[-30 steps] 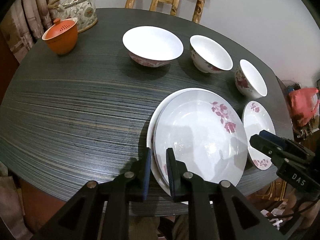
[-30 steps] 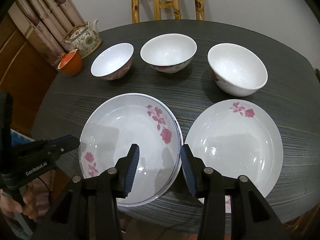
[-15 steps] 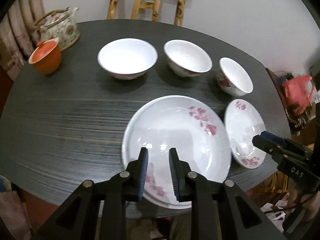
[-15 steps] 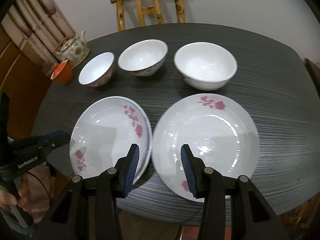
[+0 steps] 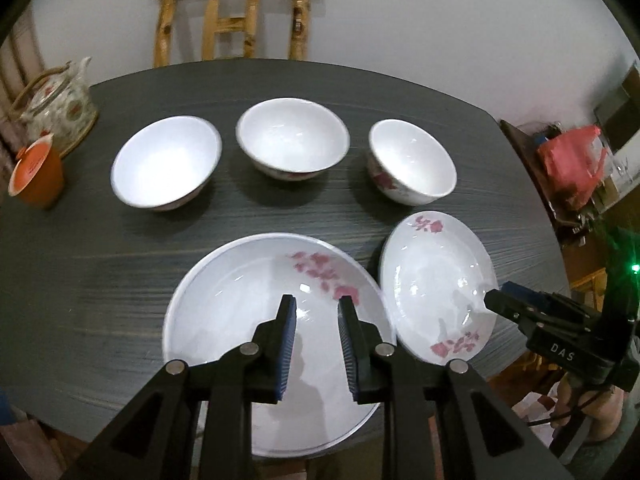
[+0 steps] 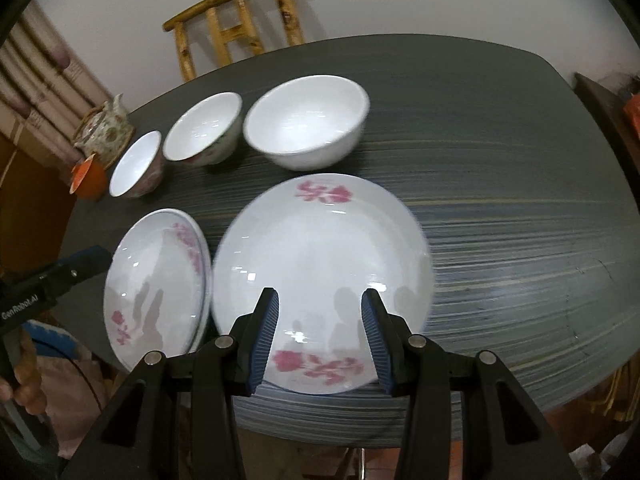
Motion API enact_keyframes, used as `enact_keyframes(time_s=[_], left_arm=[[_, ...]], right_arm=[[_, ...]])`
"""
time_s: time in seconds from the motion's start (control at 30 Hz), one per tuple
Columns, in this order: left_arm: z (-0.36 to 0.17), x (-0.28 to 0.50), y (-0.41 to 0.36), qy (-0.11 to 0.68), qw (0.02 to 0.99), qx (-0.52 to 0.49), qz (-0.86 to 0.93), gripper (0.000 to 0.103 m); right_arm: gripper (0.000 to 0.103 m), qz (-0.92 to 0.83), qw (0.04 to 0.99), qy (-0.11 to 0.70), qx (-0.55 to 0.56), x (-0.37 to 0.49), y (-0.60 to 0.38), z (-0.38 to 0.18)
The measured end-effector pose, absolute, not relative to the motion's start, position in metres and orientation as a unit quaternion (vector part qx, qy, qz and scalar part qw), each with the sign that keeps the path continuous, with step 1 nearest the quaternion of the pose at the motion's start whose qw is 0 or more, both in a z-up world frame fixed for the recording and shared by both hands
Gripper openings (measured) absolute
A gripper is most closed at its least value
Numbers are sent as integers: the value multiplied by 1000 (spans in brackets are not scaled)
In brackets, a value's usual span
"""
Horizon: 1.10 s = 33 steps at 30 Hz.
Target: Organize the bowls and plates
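Two stacked white plates with pink flowers (image 5: pixel 240 304) lie at the table's near edge, also in the right wrist view (image 6: pixel 156 280). A single flowered plate (image 5: pixel 436 280) lies to their right, large in the right wrist view (image 6: pixel 320 248). Three white bowls stand in a row behind: left (image 5: pixel 166 168), middle (image 5: pixel 292 140), right (image 5: pixel 412 162). My left gripper (image 5: pixel 316 308) is open and empty above the stack. My right gripper (image 6: pixel 320 300) is open and empty above the single plate's near part.
A dark round table (image 5: pixel 100 260) holds a floral teapot (image 5: pixel 60 108) and an orange lidded cup (image 5: pixel 36 176) at the far left. A bamboo chair (image 5: pixel 236 20) stands behind the table. A red bag (image 5: pixel 572 164) sits off the right side.
Both grippers swung rightwards, so the views shifted. My left gripper opened wider above the stacked plates. My right gripper moved from over the stack to over the single plate.
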State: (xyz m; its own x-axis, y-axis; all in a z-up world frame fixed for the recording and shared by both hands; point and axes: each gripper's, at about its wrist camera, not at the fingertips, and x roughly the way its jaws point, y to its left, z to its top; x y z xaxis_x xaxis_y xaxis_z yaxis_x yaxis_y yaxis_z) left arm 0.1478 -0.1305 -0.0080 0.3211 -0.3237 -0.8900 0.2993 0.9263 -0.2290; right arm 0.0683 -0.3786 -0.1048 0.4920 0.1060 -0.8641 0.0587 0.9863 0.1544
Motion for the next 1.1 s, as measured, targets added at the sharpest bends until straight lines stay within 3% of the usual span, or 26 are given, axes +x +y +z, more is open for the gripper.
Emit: enact_keyframes(time_s=[0.47,1.1], left_arm=[[-29,173,-187,581,779,-15,-236,22],[-57,189,-206,618,747,-13,-242,22]], right_arm=[[35,0,843,520,140,70,-429,-130],[31,15,828,532,176,71,-441,-148]])
